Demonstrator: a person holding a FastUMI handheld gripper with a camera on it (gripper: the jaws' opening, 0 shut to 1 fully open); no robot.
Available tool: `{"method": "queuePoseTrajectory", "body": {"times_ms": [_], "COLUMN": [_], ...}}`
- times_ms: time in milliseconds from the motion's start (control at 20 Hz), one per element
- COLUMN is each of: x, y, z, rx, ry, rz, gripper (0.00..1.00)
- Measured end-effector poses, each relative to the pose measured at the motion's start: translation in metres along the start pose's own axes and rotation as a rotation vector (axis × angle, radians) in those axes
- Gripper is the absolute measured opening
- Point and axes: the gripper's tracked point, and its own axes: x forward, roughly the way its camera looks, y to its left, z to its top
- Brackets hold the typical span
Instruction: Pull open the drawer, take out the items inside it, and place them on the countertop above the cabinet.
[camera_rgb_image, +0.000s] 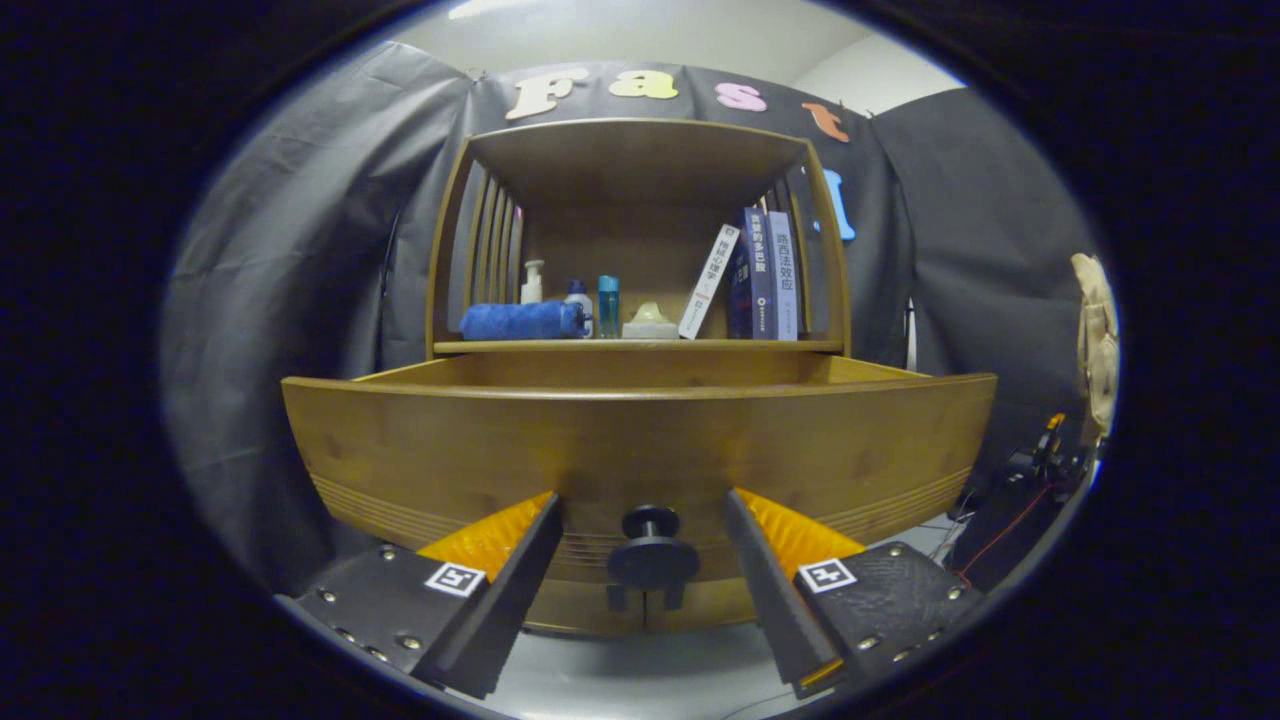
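Black-draped booth; the wooden drawer stands pulled out. My gripper sits spread around its knob, not pinching. Tugging now, I'd risk slipping off.

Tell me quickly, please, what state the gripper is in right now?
Gripper: open, holding nothing; the drawer knob sits between its fingers, untouched, on the pulled-out drawer.

Drawer out, way in from above

Gripper fingers spread, gaps either side of the knob. Drawer front walls off straight ahead; open room above its rim. Countertop crowded: blue roll, bottles, books; free shelf space above them.
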Motion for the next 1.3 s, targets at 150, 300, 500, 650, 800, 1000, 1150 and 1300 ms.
{"method": "queuePoseTrajectory", "body": {"times_ms": [150,300,500,650,800,1000,1150,1300], "x": [0.007,0.015,0.035,0.053,0.069,0.098,0.107,0.117], "y": [0.0,0.0,0.0,0.003,0.005,0.008,0.007,0.006], "z": [-0.001,0.002,0.007,0.01,0.011,0.017,0.02,0.019], "rx": [0.029,0.028,-0.005,0.022,0.02,0.016,0.036,0.035], "ry": [-0.014,-0.024,-0.002,-0.018,-0.018,-0.012,-0.03,-0.026], "rz": [0.016,0.029,0.019,0.041,0.035,0.025,0.041,0.049], "gripper": [0.98,0.97,0.97,0.97,0.97,0.97,0.97,0.97]}}
